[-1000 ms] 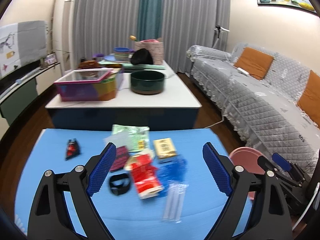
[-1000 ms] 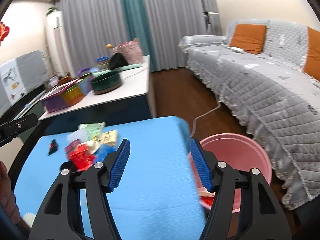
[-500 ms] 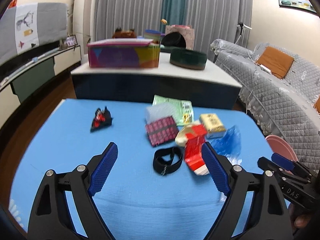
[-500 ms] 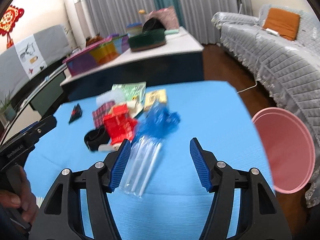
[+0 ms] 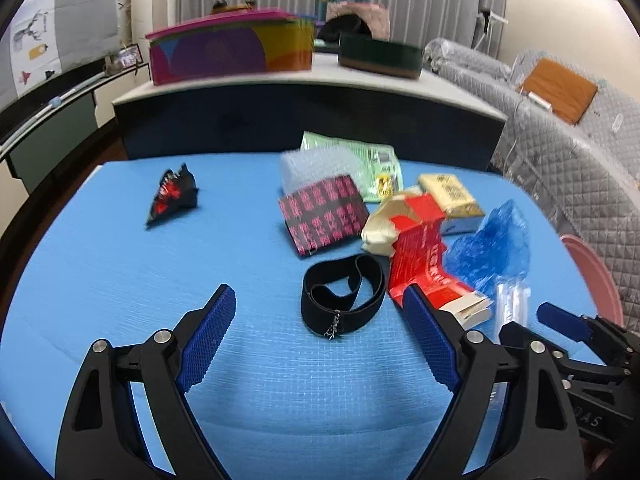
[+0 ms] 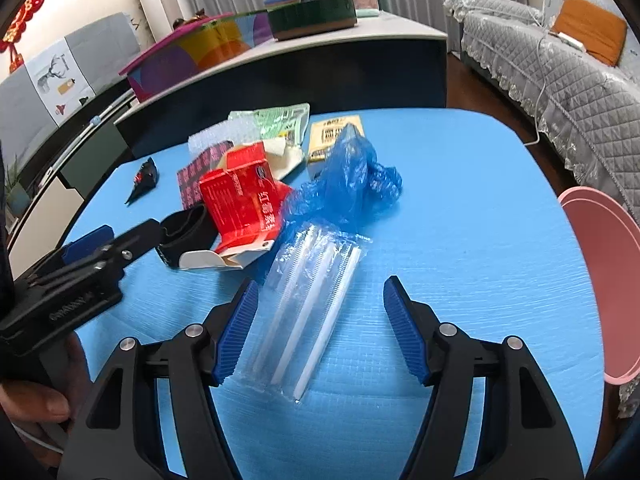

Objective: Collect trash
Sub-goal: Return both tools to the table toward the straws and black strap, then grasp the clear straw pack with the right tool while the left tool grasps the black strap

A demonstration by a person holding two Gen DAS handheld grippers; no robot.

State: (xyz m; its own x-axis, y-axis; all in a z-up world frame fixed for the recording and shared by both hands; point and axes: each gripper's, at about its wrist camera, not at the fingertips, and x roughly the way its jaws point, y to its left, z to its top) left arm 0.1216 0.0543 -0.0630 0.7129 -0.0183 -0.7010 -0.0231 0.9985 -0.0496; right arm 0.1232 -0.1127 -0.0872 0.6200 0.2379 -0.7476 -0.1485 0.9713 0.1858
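Trash lies on a blue table (image 5: 120,280). In the left wrist view: a black strap loop (image 5: 342,294), a torn red carton (image 5: 424,264), a blue plastic bag (image 5: 492,248), a pink-black packet (image 5: 324,216), a black-red wrapper (image 5: 174,194). My left gripper (image 5: 320,340) is open, just short of the strap. In the right wrist view my right gripper (image 6: 320,328) is open, its jaws either side of a clear packet of straws (image 6: 312,296). The red carton (image 6: 240,204) and blue bag (image 6: 344,184) lie beyond. The pink bin (image 6: 600,280) is at the table's right.
A green packet (image 5: 368,160), bubble wrap (image 5: 312,170) and a yellow box (image 5: 450,194) lie at the far side. Behind stands a low white table (image 5: 280,84) with a colourful box (image 5: 228,52) and a dark bowl (image 5: 380,58). A grey sofa (image 6: 560,80) is right.
Both grippers have moved forward and down to the table. The left one now faces the strap; the right one swung left from the bin to the straw packet.
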